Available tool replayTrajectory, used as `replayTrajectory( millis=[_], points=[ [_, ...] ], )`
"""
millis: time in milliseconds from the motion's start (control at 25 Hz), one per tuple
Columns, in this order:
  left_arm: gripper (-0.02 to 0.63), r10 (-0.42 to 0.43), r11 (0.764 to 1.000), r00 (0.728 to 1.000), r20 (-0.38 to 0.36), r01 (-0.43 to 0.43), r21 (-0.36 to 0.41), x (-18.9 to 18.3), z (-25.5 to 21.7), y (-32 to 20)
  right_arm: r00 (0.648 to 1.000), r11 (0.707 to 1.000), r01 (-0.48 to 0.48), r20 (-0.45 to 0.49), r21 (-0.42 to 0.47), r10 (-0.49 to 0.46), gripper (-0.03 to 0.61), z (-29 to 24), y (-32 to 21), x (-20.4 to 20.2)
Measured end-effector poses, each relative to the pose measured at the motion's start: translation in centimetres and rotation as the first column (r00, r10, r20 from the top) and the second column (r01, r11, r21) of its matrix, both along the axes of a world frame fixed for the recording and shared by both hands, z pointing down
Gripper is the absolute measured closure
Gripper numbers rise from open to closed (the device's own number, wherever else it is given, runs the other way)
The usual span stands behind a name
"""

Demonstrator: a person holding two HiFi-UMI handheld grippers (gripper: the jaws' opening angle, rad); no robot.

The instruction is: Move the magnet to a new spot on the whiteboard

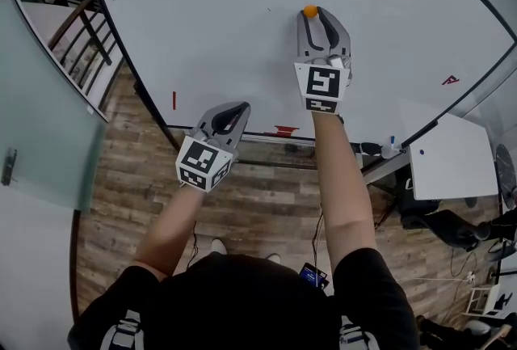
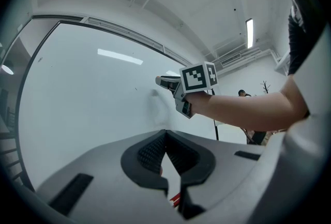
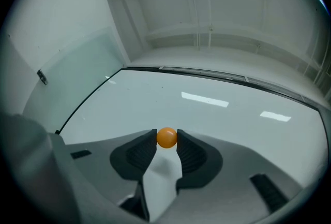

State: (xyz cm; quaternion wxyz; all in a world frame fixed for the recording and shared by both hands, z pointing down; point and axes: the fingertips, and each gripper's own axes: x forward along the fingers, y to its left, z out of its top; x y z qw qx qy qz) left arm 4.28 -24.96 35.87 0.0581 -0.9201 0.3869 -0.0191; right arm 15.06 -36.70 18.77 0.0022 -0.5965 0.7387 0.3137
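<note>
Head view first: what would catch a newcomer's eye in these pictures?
The small orange magnet stands out on the big whiteboard, pinched between the fingers of the right gripper, at the top centre of the head view. The left gripper hangs lower, near the board's bottom edge, fingers shut on nothing.

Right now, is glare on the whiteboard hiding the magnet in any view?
No. Right gripper view: light streaks on the whiteboard sit above the magnet, sharp in the right tongs; fisheye bends board edge. Head view: magnet clear, no glare. Left gripper view: one streak, magnet unseen.
</note>
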Motion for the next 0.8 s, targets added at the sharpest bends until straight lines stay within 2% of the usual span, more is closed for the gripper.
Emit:
replayTrajectory(
  millis=[120, 320, 400, 520, 800],
  points=[
    [0.611, 0.001, 1.000, 1.000, 0.000, -0.001, 0.000, 0.0, 0.0, 0.2, 0.999, 0.999, 0.032, 0.001, -0.009, -0.032, 0.460, 0.8, 1.9, -0.5],
    [0.611, -0.006, 1.000, 1.000, -0.003, 0.006, 0.015, -0.6, -0.5, 0.8, 0.990, 0.990, 0.130, 0.054, -0.053, -0.127, 0.460, 3.0, 6.2, -1.3],
    [0.611, -0.009, 1.000, 1.000, -0.002, 0.009, 0.022, -1.0, -0.8, 1.1, 0.987, 0.985, 0.161, 0.043, -0.068, -0.158, 0.460, 3.9, 8.0, -1.9],
    [0.611, -0.011, 0.999, 1.000, -0.004, 0.012, 0.032, -1.7, -1.0, 1.7, 0.978, 0.973, 0.207, 0.026, -0.099, -0.205, 0.460, 5.6, 10.8, -2.9],
    [0.611, -0.009, 0.999, 1.000, -0.027, 0.010, 0.032, -3.5, -1.0, 4.5, 0.961, 0.938, 0.278, 0.073, -0.206, -0.268, 0.459, 10.4, 16.4, -3.8]
  ],
)
